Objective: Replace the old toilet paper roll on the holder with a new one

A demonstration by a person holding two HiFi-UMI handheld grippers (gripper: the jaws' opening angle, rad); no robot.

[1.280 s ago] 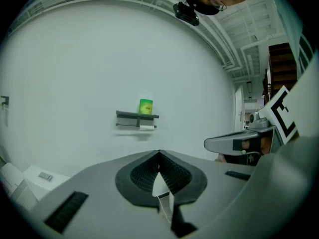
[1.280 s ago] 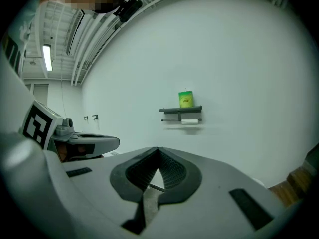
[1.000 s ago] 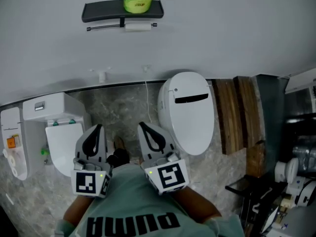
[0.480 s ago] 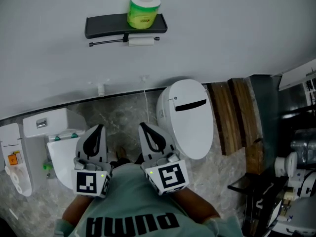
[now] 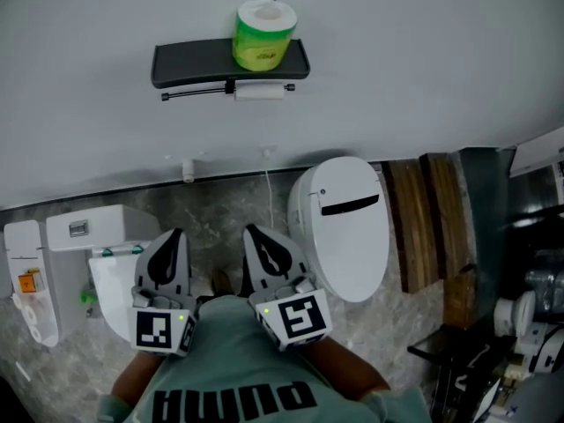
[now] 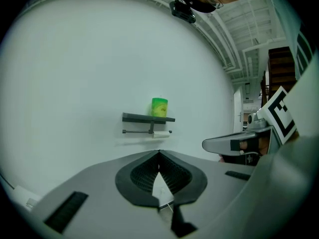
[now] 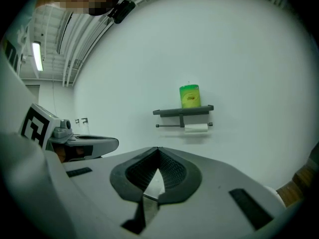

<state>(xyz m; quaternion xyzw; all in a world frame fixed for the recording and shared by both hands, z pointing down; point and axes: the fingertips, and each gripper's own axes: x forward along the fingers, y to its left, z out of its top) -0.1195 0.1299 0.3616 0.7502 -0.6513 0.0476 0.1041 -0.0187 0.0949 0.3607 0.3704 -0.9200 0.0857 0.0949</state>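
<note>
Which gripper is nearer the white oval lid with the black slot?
Right. In the head view the right gripper is just left of the white oval lid, not touching it. The left gripper is farther left, beyond the right one.

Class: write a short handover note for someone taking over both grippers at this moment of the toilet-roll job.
Left gripper: shut, empty, held low near the body.
Right gripper: shut, empty, beside the left one.
New roll: green-wrapped, standing on the black shelf on the wall.
Old roll: thin, on the holder bar just under the shelf.
Done: nothing yet; neither roll is in a gripper.
Left: go to the wall, take off the old roll, fit the new one.
</note>
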